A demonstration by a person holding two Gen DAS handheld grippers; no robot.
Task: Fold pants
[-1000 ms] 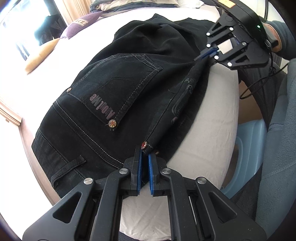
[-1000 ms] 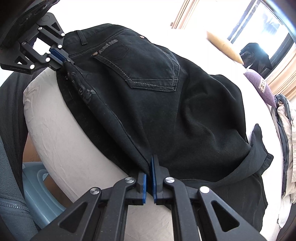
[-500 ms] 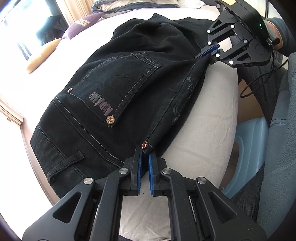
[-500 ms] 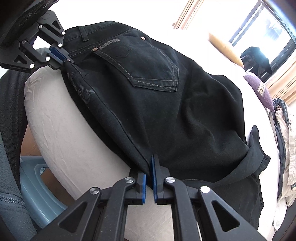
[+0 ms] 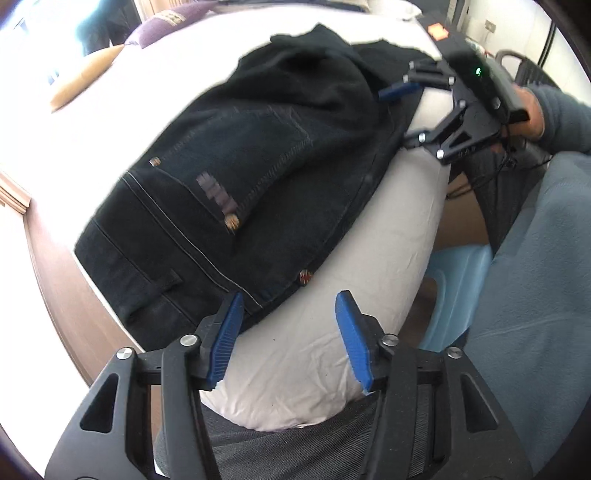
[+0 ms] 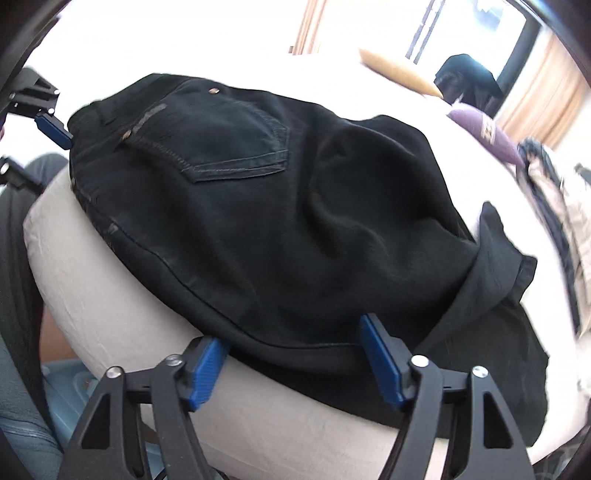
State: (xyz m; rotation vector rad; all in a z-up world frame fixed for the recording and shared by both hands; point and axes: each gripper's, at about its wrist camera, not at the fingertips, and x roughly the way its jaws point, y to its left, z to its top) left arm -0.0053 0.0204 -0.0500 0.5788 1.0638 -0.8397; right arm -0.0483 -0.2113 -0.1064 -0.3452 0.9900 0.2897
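Black jeans lie folded lengthwise on a white bed, back pocket up, waistband at the near left. My left gripper is open and empty, just off the waistband corner. In the right wrist view the jeans spread across the bed, with the leg ends bunched at the right. My right gripper is open, its blue pads either side of the folded edge, holding nothing. The right gripper also shows in the left wrist view, open beside the jeans' edge.
A yellow pillow and a purple pillow lie at the far side of the bed. A pile of clothes lies at the right. A light blue stool stands beside the bed, next to the person's legs.
Both grippers opened and let go of the jeans' folded edge. The edge dropped onto the bed and both grippers drew back slightly.
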